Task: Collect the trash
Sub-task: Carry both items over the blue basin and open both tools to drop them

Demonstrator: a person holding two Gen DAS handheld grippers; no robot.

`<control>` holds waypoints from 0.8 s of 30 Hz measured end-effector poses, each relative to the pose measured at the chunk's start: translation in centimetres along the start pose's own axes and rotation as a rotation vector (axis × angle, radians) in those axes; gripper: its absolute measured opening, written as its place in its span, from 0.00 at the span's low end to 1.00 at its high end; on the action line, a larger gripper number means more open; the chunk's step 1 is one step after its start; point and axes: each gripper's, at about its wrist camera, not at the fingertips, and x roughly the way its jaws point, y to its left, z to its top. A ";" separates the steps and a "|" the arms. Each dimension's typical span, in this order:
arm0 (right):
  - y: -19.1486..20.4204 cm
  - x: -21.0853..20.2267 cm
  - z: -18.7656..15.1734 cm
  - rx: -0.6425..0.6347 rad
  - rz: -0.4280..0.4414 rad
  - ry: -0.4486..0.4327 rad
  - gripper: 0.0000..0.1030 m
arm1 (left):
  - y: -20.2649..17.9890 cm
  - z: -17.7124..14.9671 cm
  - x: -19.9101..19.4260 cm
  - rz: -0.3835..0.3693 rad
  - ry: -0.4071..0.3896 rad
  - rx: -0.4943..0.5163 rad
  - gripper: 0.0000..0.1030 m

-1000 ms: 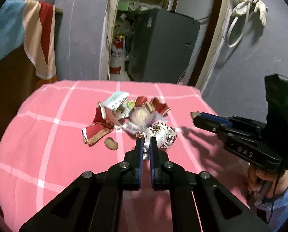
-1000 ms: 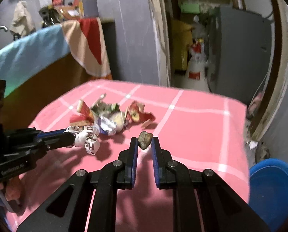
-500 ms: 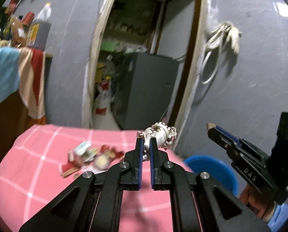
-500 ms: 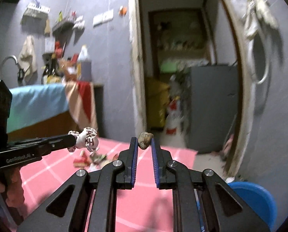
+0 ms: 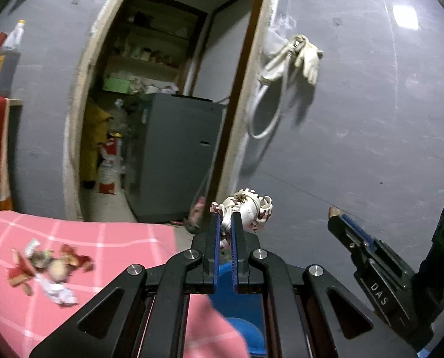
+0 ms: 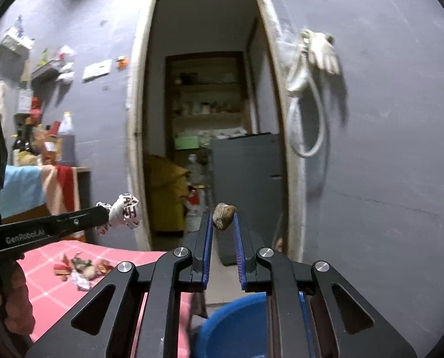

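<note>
My left gripper [image 5: 225, 219] is shut on a crumpled white wrapper with red print [image 5: 247, 210], held in the air past the table's right edge. The same wrapper [image 6: 123, 211] shows at the left gripper's tip in the right wrist view. My right gripper [image 6: 223, 219] is shut on a small brown scrap [image 6: 223, 215], also lifted. Its tip [image 5: 334, 213] appears at the right of the left wrist view. A blue bin [image 6: 237, 325] stands on the floor below the grippers, partly hidden by the fingers. A pile of torn wrappers [image 5: 50, 268] lies on the pink checked table [image 5: 108, 238].
An open doorway [image 6: 204, 119] leads to a storeroom with shelves and a grey cabinet [image 5: 174, 158]. White gloves and a looped hose [image 5: 290, 59] hang on the grey wall. A counter with bottles and draped cloth [image 6: 43, 161] stands at the left. A person's hand [image 6: 13, 295] holds the left gripper.
Both grippers have lifted off the table with their pieces and swung right, away from the pile. The table has slid to the lower left and the blue bin has come into view below.
</note>
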 end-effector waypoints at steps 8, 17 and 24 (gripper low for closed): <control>-3.6 1.4 -1.5 0.105 -0.087 0.143 0.12 | -2.7 -1.9 5.5 0.004 0.175 -0.008 0.04; -6.4 3.8 -3.8 0.246 -0.101 0.319 0.13 | -3.4 -4.8 9.9 0.006 0.357 -0.037 0.05; -7.2 3.9 -4.4 0.294 -0.114 0.355 0.19 | -3.1 -6.8 12.1 0.017 0.465 -0.070 0.12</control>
